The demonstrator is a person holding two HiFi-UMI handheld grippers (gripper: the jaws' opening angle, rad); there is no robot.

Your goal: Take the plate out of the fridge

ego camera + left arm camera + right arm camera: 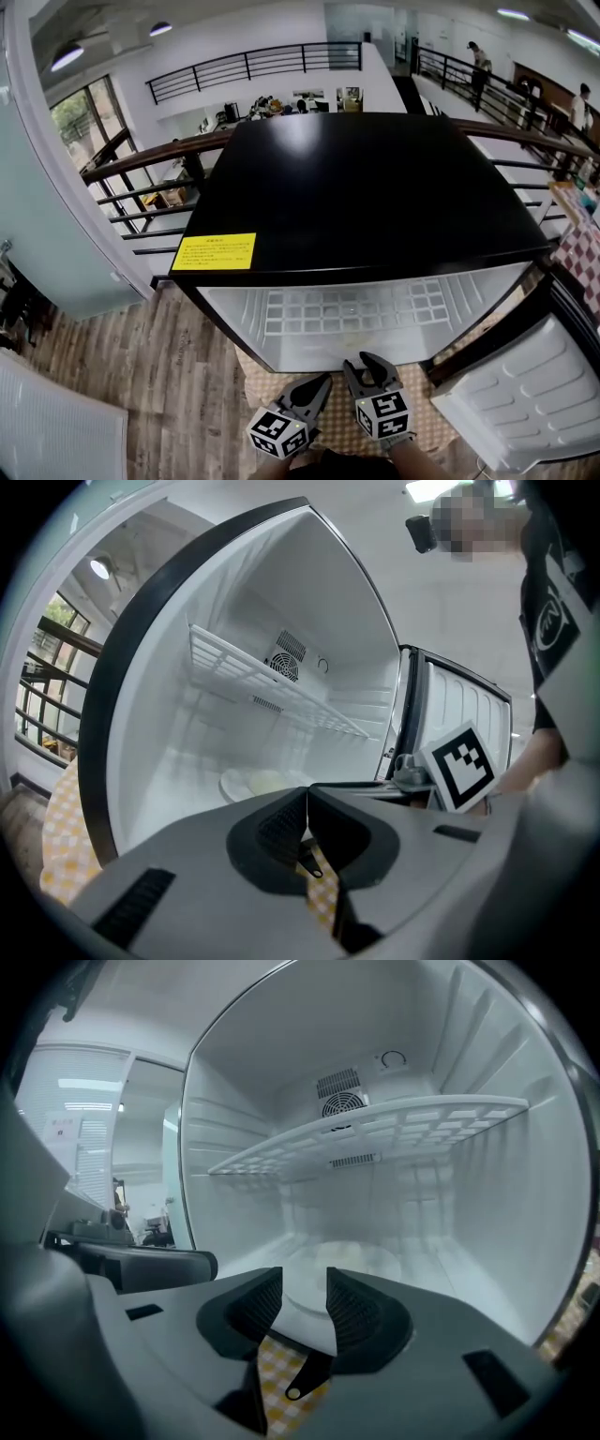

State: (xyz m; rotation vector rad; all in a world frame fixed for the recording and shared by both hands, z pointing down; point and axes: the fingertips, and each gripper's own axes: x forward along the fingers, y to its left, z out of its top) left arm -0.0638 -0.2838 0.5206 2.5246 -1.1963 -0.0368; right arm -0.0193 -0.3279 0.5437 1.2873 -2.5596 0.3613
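Observation:
A pale round plate [352, 1255] lies on the floor of the open white fridge [356, 187], under its wire shelf [375, 1124]. The left gripper view shows the plate [258, 782] low at the back left. From the head view the black fridge top hides it. My right gripper [305, 1302] is open, with nothing between its pads, and points into the fridge just outside the opening. My left gripper [307, 801] is shut and empty, beside the right one. Both hang in front of the fridge opening, left gripper [322, 382] and right gripper [364, 367].
The fridge door [525, 394] stands swung open on the right. A yellow checked mat [328, 436] lies under the fridge on the wood floor [141, 375]. A railing [150, 159] runs behind it. A white panel [47, 431] sits at the lower left.

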